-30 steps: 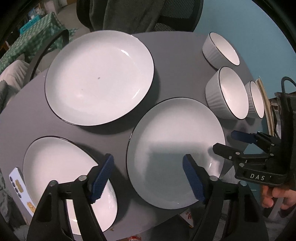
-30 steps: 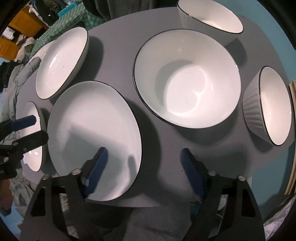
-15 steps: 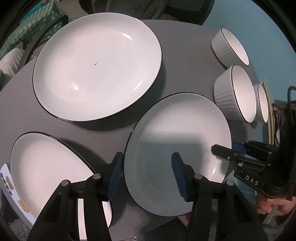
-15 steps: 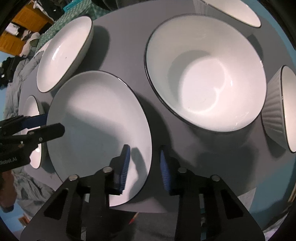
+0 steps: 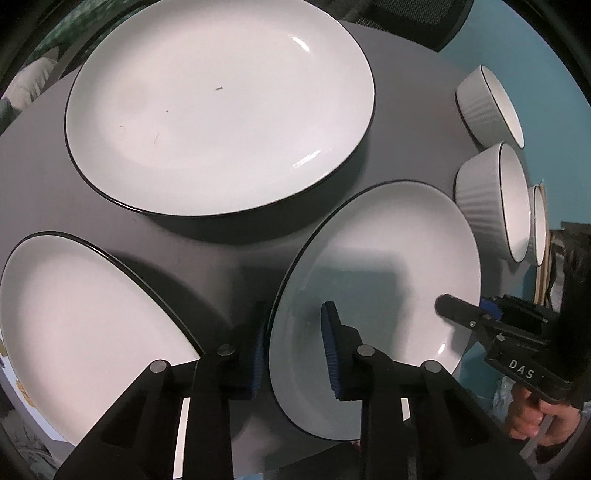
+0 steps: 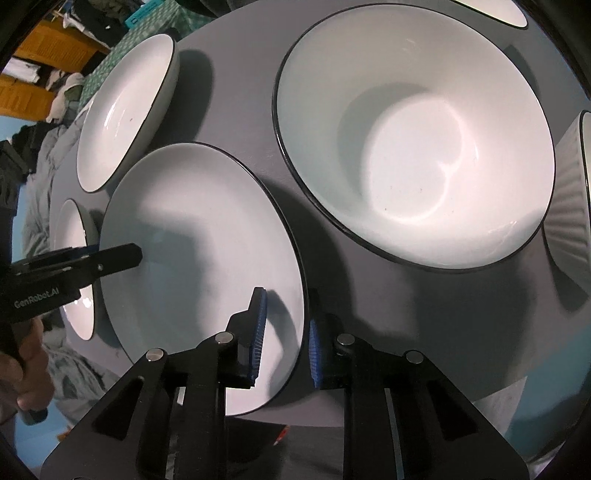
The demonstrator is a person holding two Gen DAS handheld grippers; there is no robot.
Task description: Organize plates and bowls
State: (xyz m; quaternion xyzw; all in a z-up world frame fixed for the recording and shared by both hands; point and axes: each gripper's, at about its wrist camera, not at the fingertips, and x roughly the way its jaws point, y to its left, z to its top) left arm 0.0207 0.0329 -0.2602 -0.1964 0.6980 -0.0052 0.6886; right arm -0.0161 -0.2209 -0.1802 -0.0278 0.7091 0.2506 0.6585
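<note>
A white black-rimmed plate (image 5: 388, 266) lies on the round grey table (image 5: 229, 258); it also shows in the right wrist view (image 6: 199, 236). My left gripper (image 5: 293, 350) is shut on its left rim, one finger over and one under. My right gripper (image 6: 284, 332) is shut on the opposite rim. A larger plate (image 5: 221, 107) sits behind, another plate (image 5: 81, 321) to the left. A wide bowl (image 6: 413, 136) sits right of the held plate. Three ribbed white bowls (image 5: 491, 195) stand at the right edge.
A dark chair back (image 5: 413, 18) stands behind the table. A phone or card (image 5: 11, 376) lies at the table's left front edge. Clothes and a checked cloth (image 6: 122, 37) lie beyond the table.
Both grippers moved forward and closed from open onto opposite rims of the near plate. The plate now looks slightly tilted.
</note>
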